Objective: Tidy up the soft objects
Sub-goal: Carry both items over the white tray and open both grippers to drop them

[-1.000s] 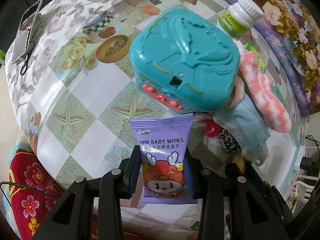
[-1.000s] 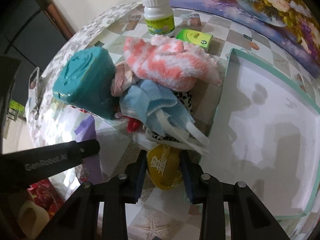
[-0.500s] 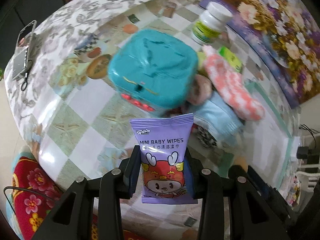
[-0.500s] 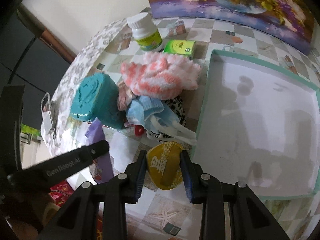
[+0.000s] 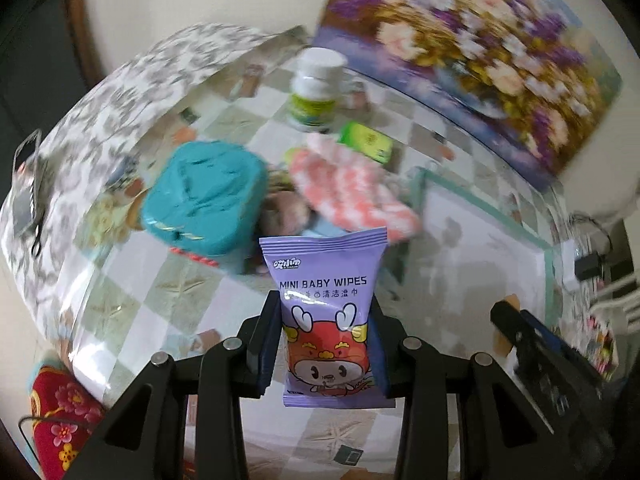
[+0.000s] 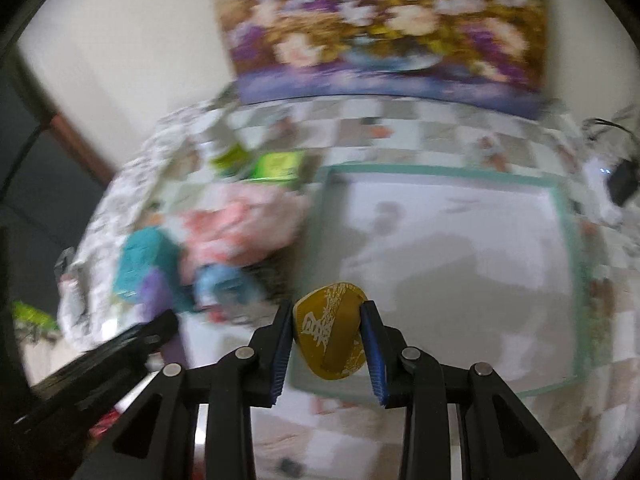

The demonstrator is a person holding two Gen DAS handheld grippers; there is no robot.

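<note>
My left gripper (image 5: 325, 326) is shut on a purple pack of mini baby wipes (image 5: 327, 308), held upright above the table. My right gripper (image 6: 327, 334) is shut on a small yellow pouch (image 6: 330, 334) with white characters, hanging over the near edge of the white tray (image 6: 564, 240) with a green rim. On the table to the left lies a pile: a pink-and-white fluffy sock (image 5: 352, 196), a blue face mask (image 6: 224, 280) and a teal plastic box (image 5: 206, 200). The tray (image 5: 480, 216) lies to the right of the pile in the left wrist view.
A white bottle with a green label (image 5: 316, 92) and a small green box (image 5: 366, 142) stand behind the pile. A flower painting (image 6: 380, 28) leans on the wall at the back. A phone (image 5: 26, 176) lies at the table's left edge. The other gripper (image 6: 96, 364) shows at left.
Both grippers have risen and tilted up, each still holding its item. The pile and tray now look farther off, and the wall and painting have come into view.
</note>
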